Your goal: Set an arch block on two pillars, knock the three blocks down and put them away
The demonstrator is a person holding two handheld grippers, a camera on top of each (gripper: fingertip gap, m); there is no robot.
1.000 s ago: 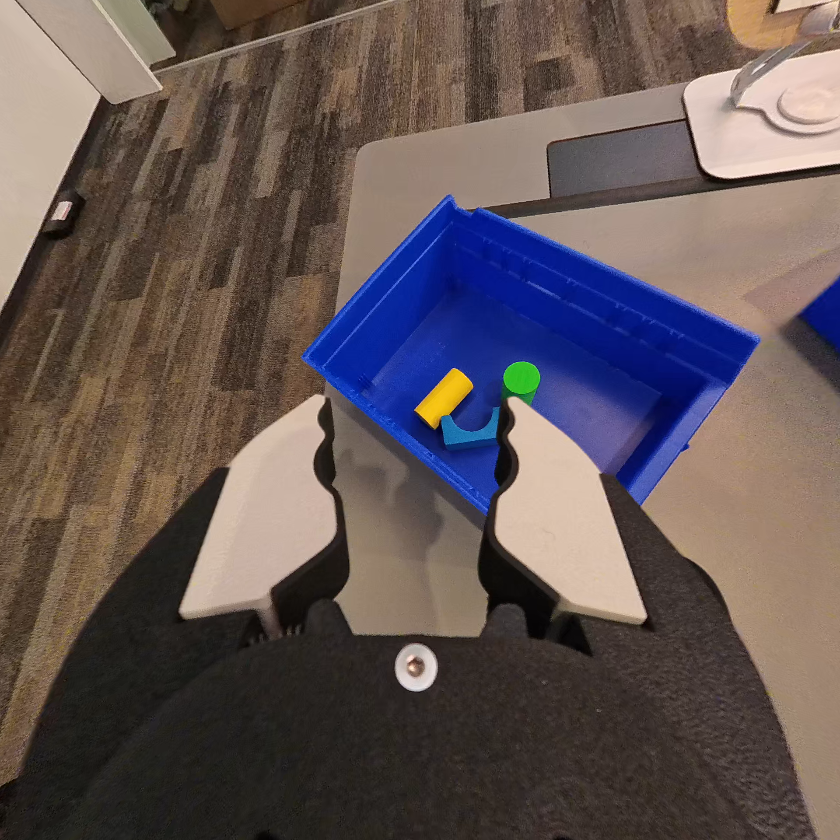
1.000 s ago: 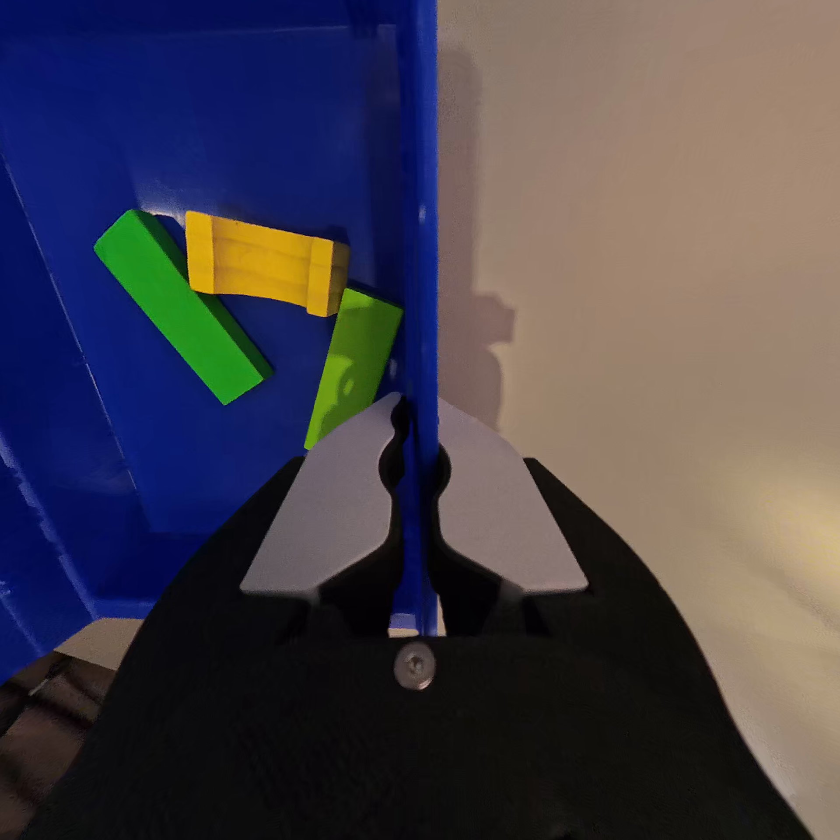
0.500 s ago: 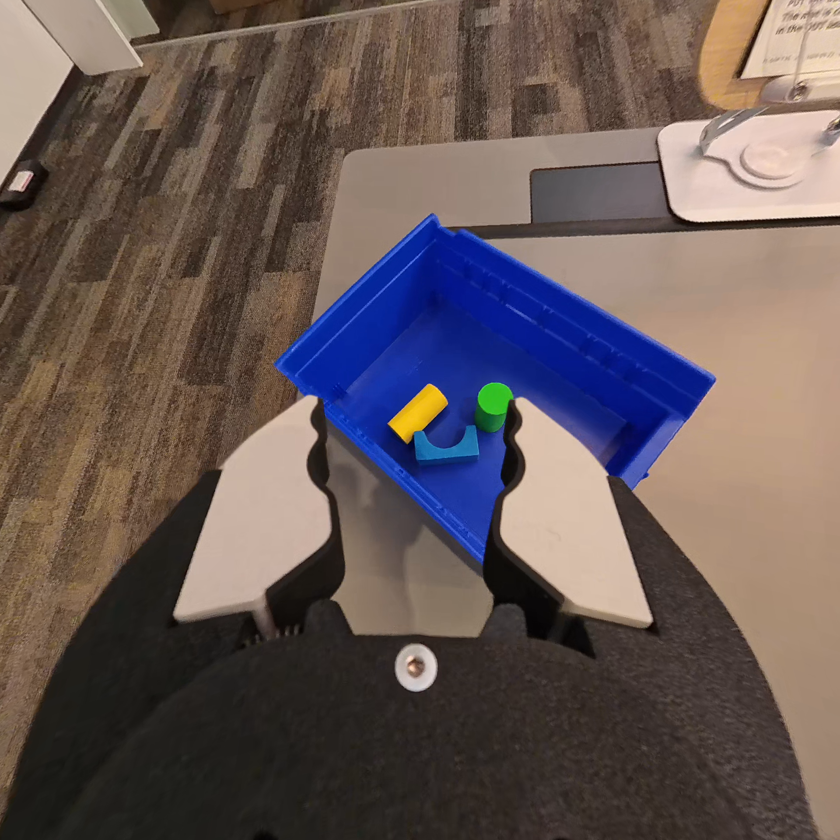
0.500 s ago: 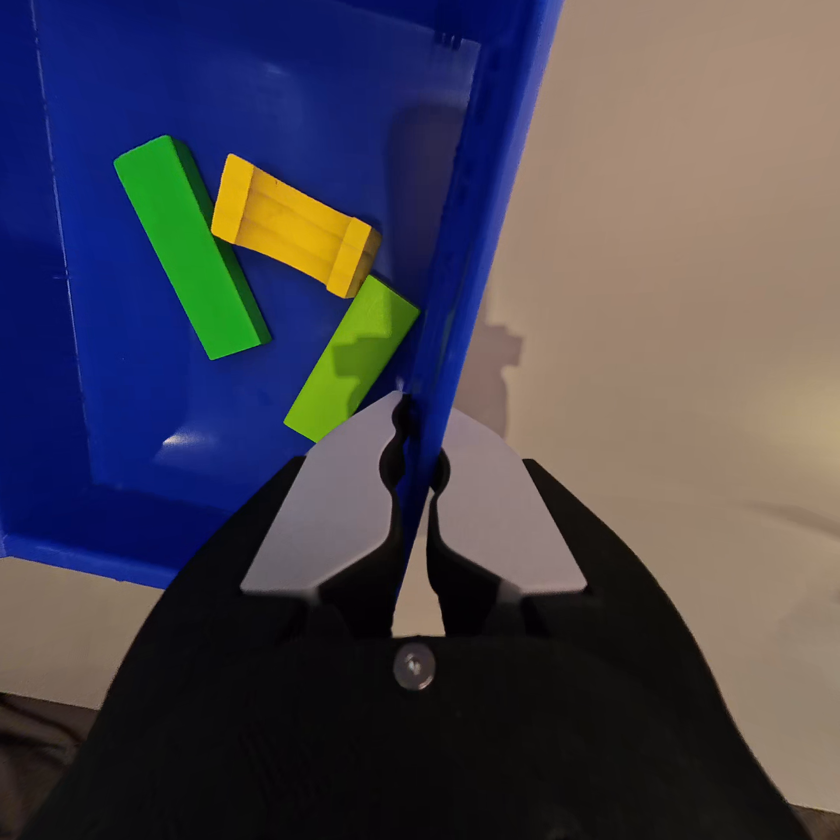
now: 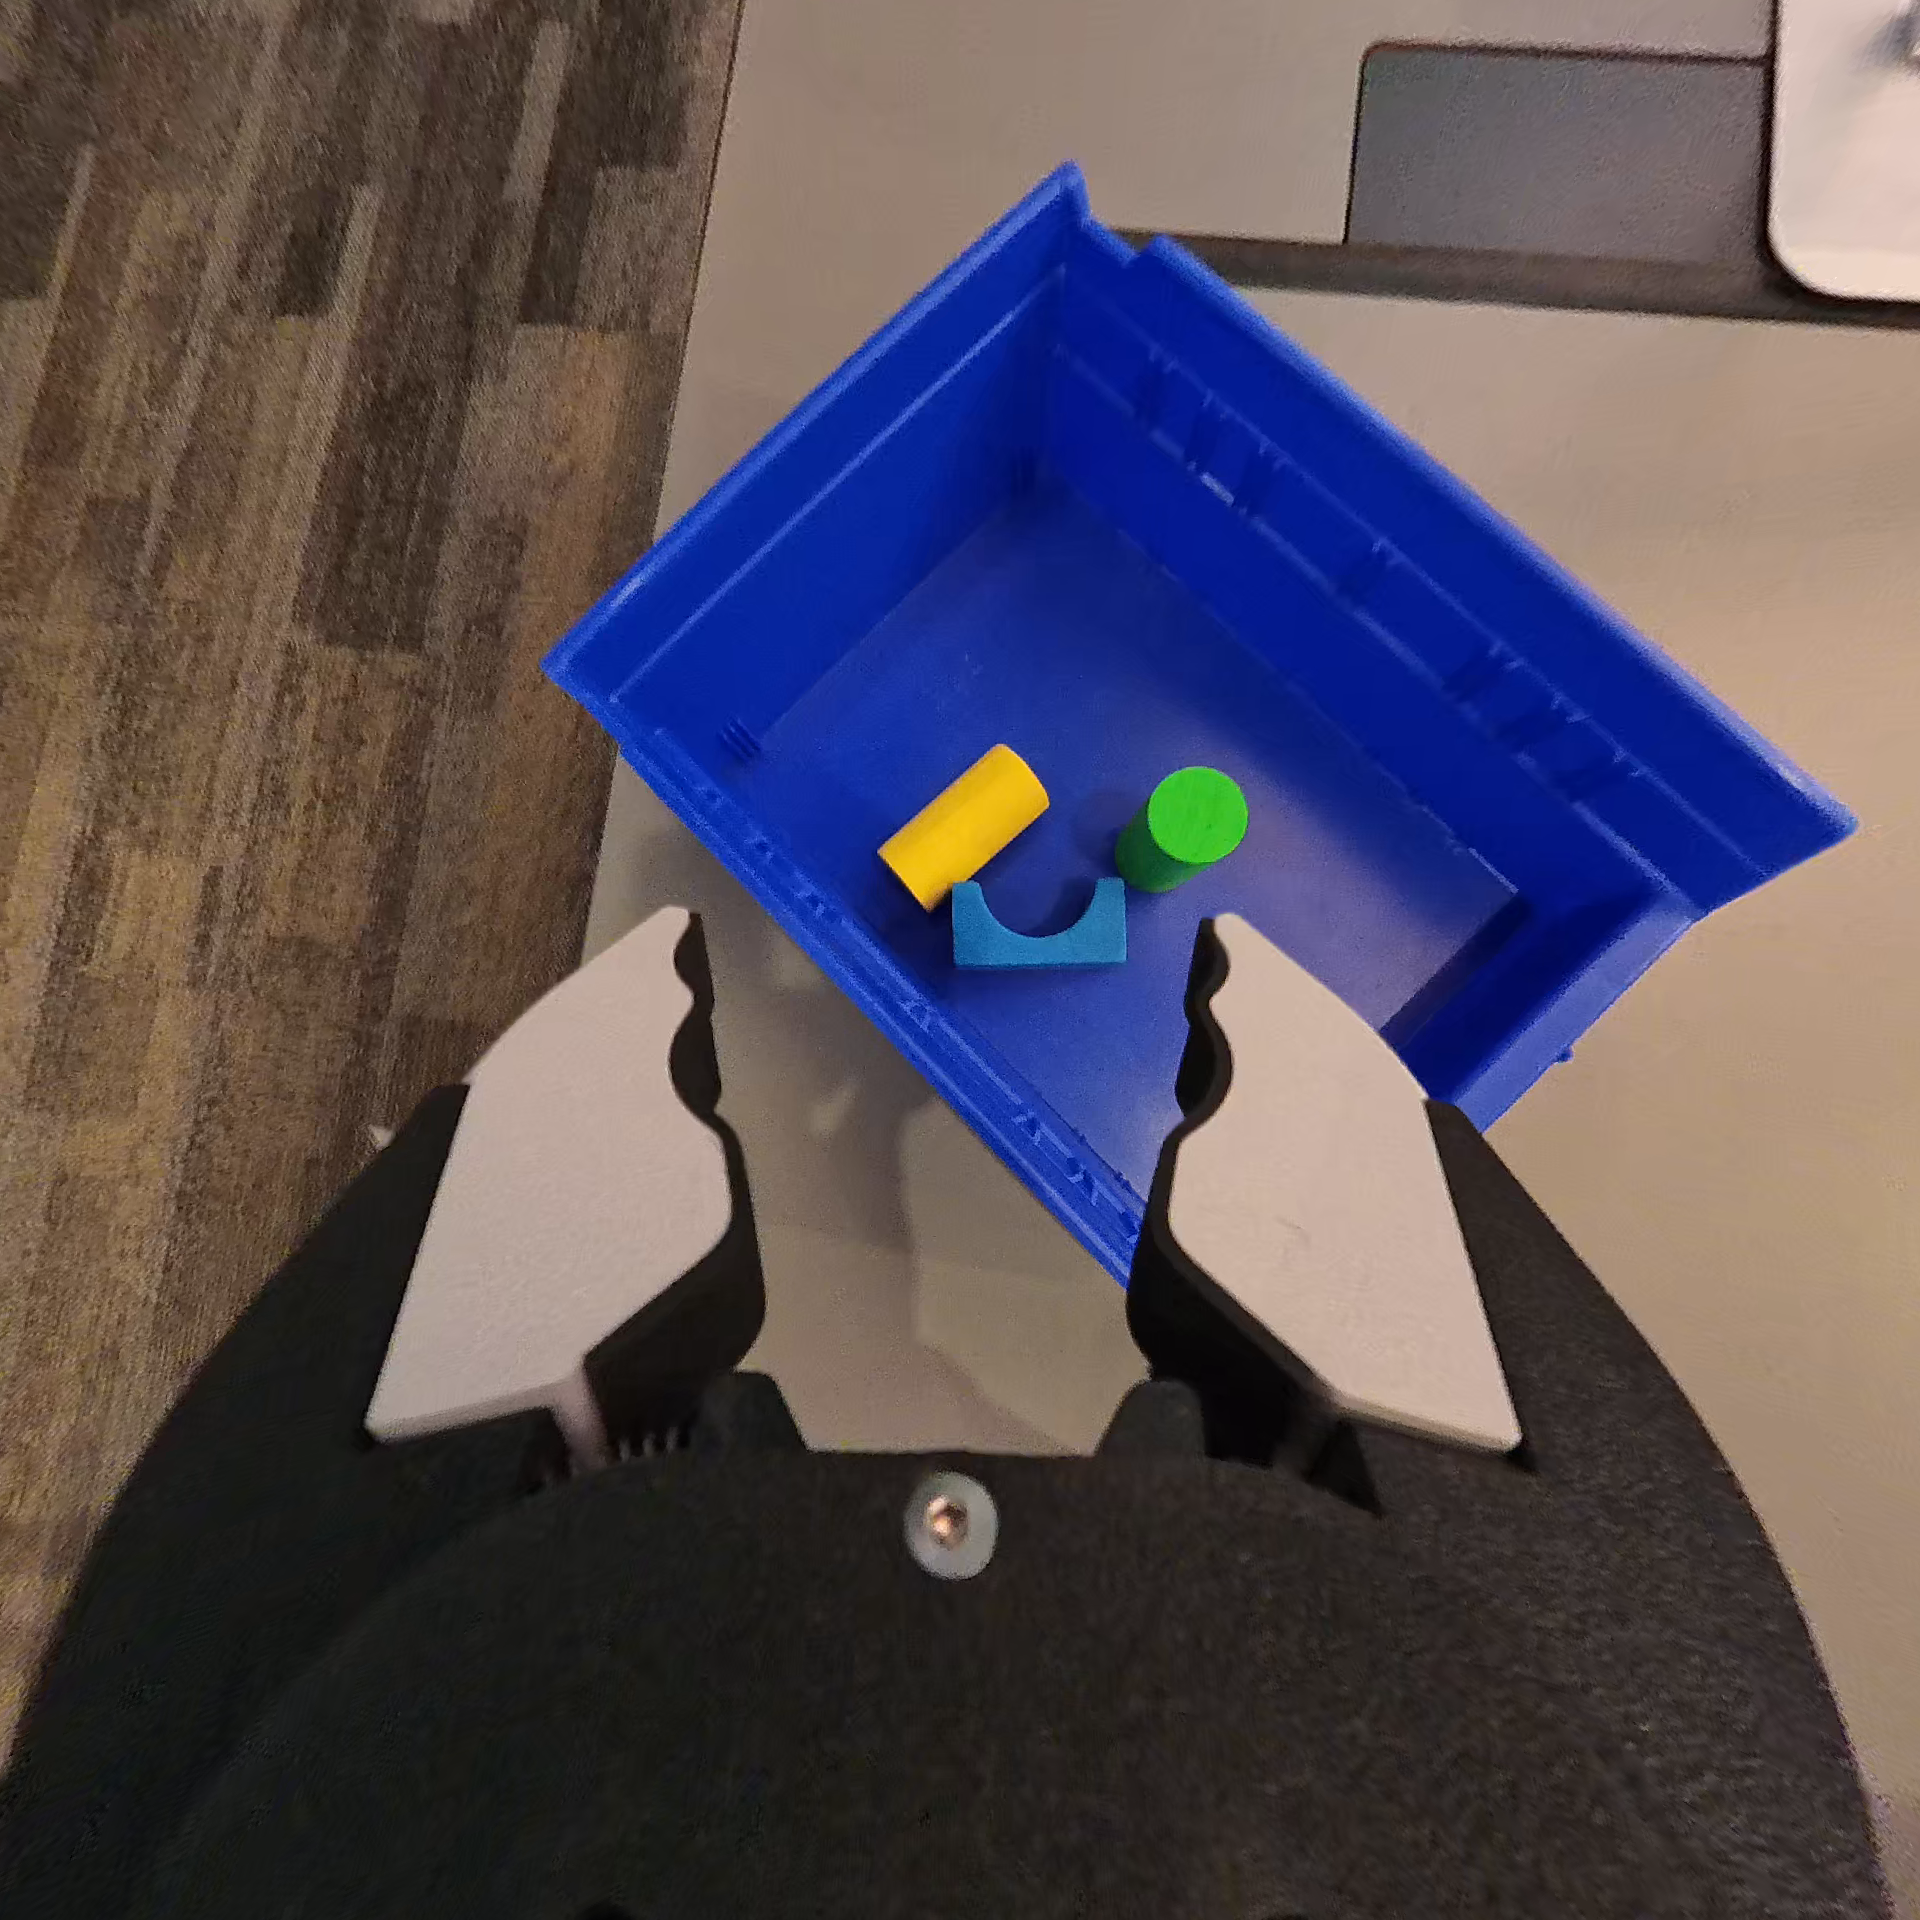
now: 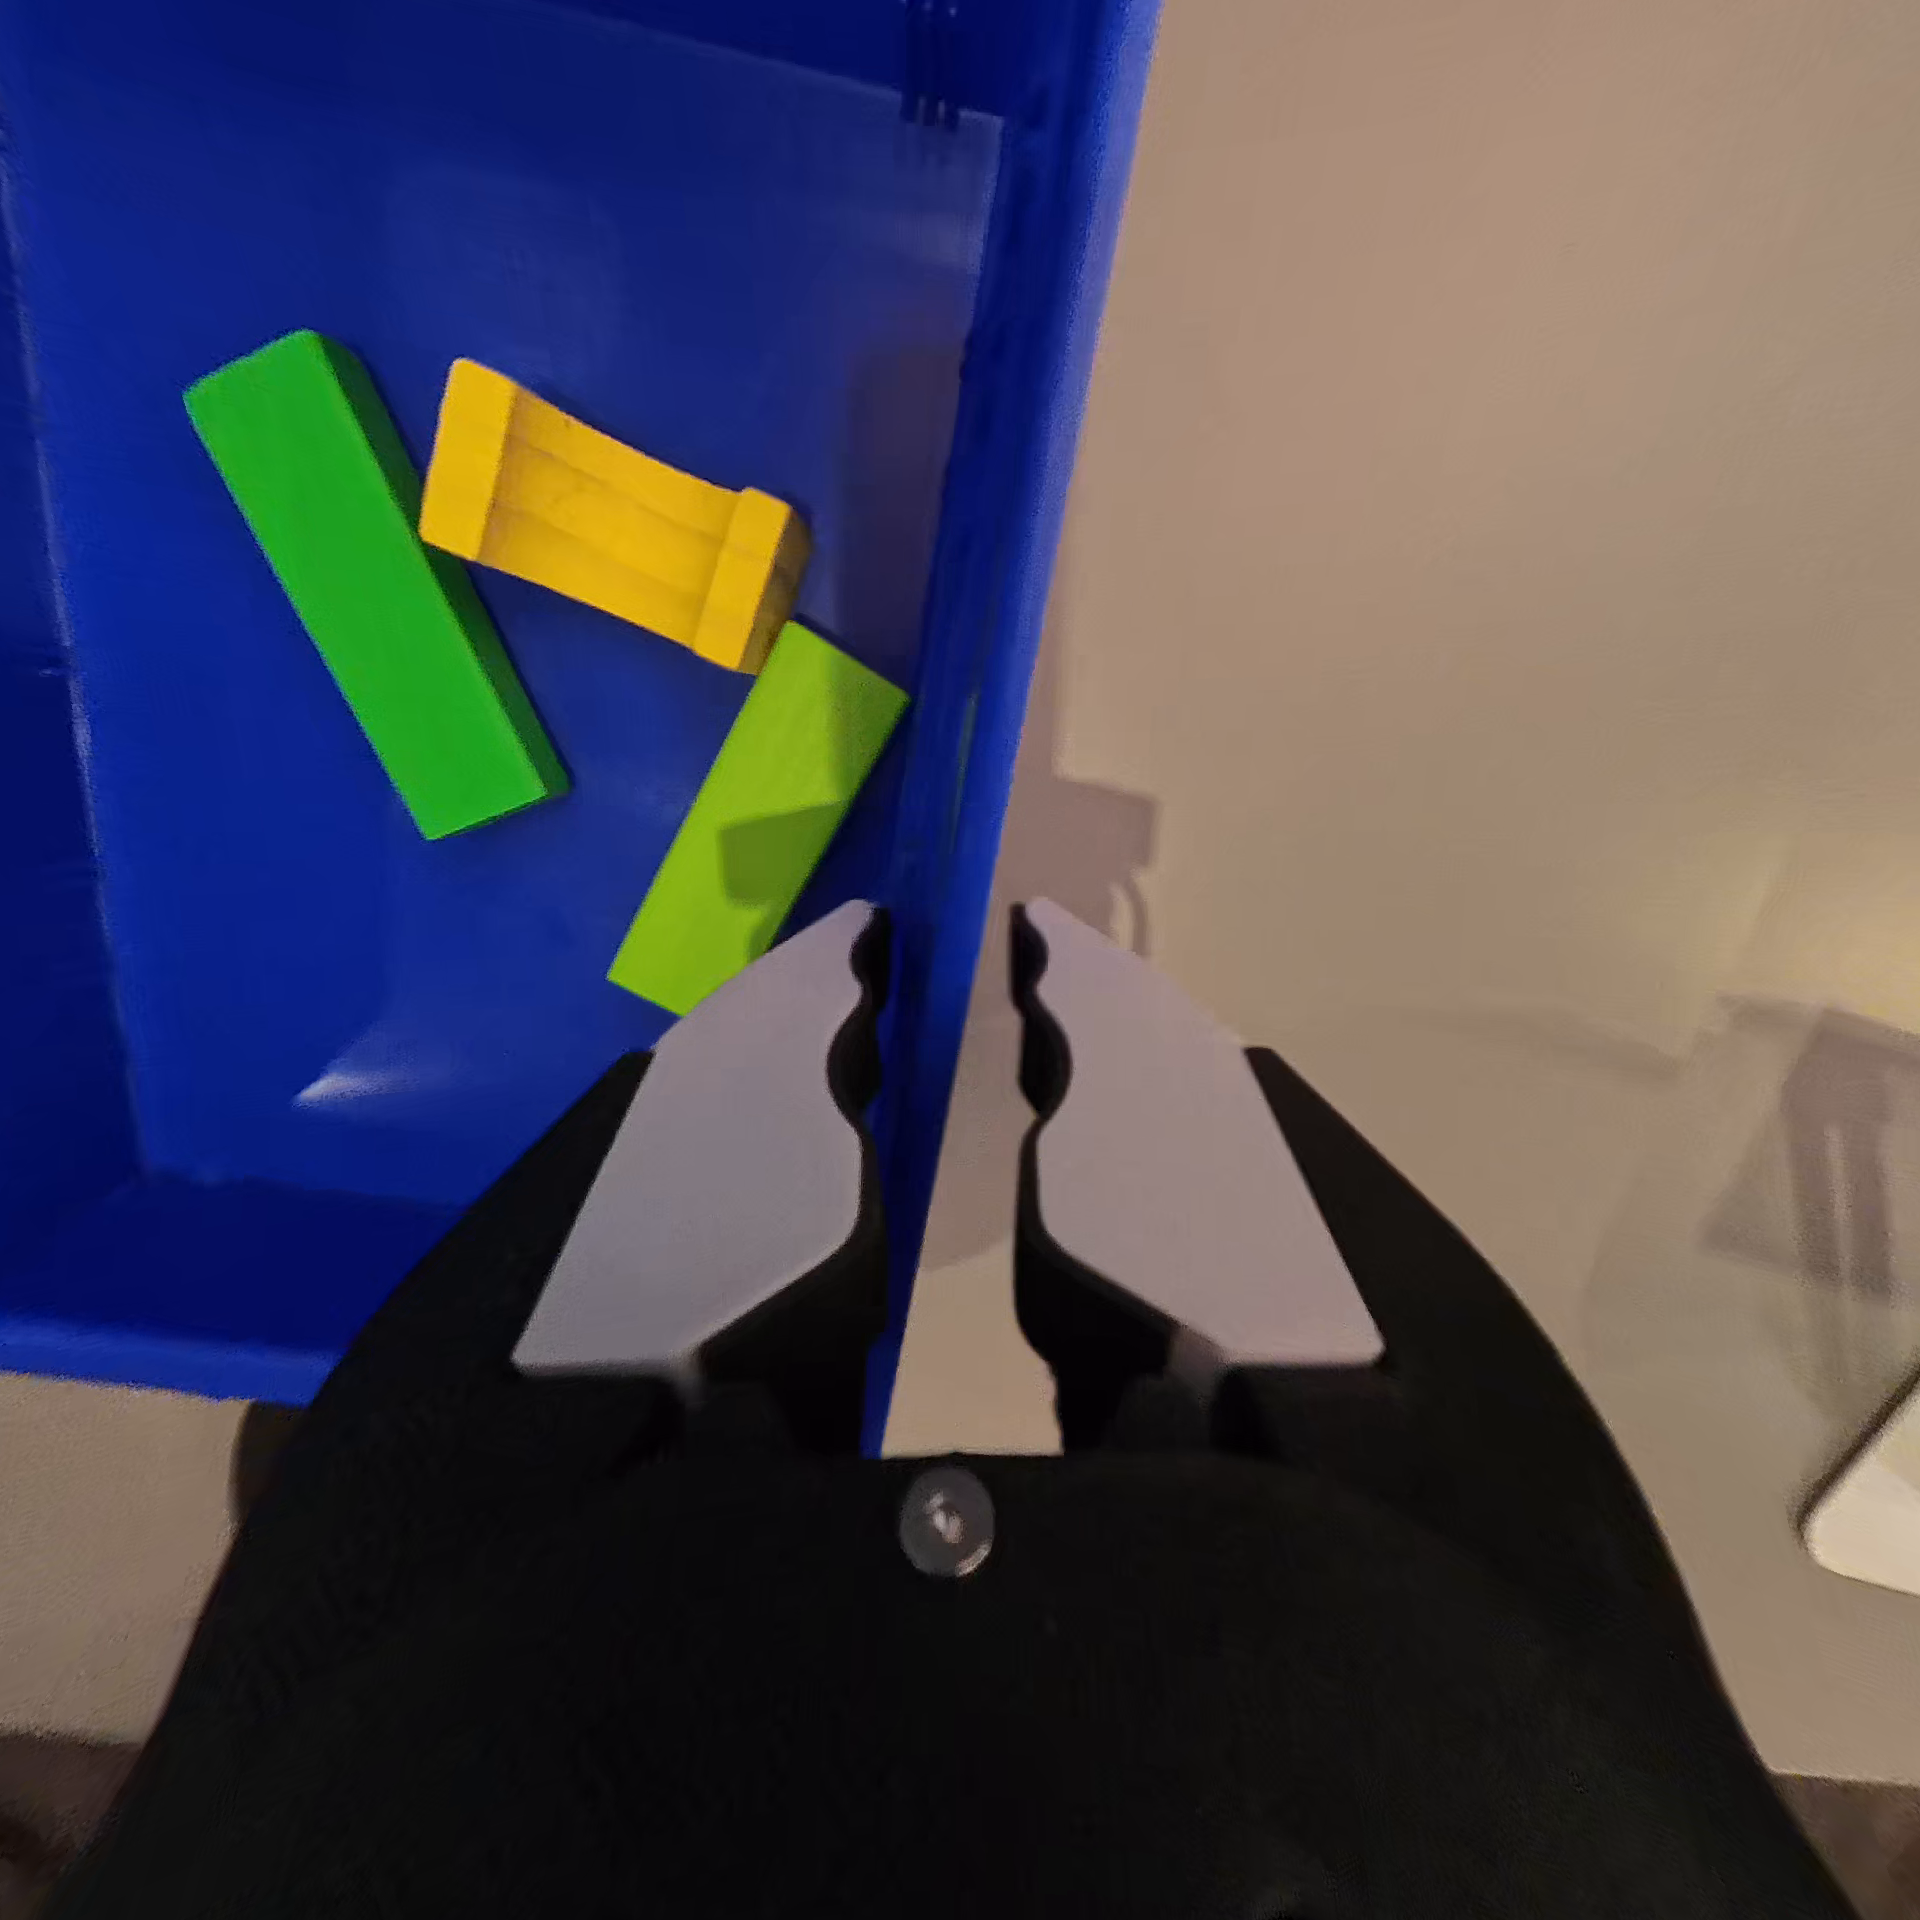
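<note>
In the left wrist view a blue bin [image 5: 1403, 582] sits skewed at the table's left edge. It holds a yellow cylinder [image 5: 964, 826] lying down, a green cylinder [image 5: 1184, 828] standing up, and a blue arch block [image 5: 1039, 928] on its side. My left gripper [image 5: 945, 923] is open and empty above the bin's near rim. In the right wrist view a second blue bin [image 6: 1039, 416] holds a dark green bar [image 6: 364, 582], a light green bar [image 6: 758, 821] and a yellow arch block [image 6: 613, 520]. My right gripper [image 6: 948, 912] is open, its fingers astride this bin's right wall.
Wood-pattern floor [image 5: 260, 623] drops off left of the table edge. A dark grey panel [image 5: 1558, 135] and a white object [image 5: 1849, 156] lie at the table's far side. The beige table [image 6: 1507, 520] stretches right of the second bin, with a white object [image 6: 1870, 1538] at the lower right. The tips of one gripper are about 85 centimetres away from the tips of the other.
My right gripper was shut on the bin's wall and has now opened off it. My left gripper, still open, has moved closer in over the first bin.
</note>
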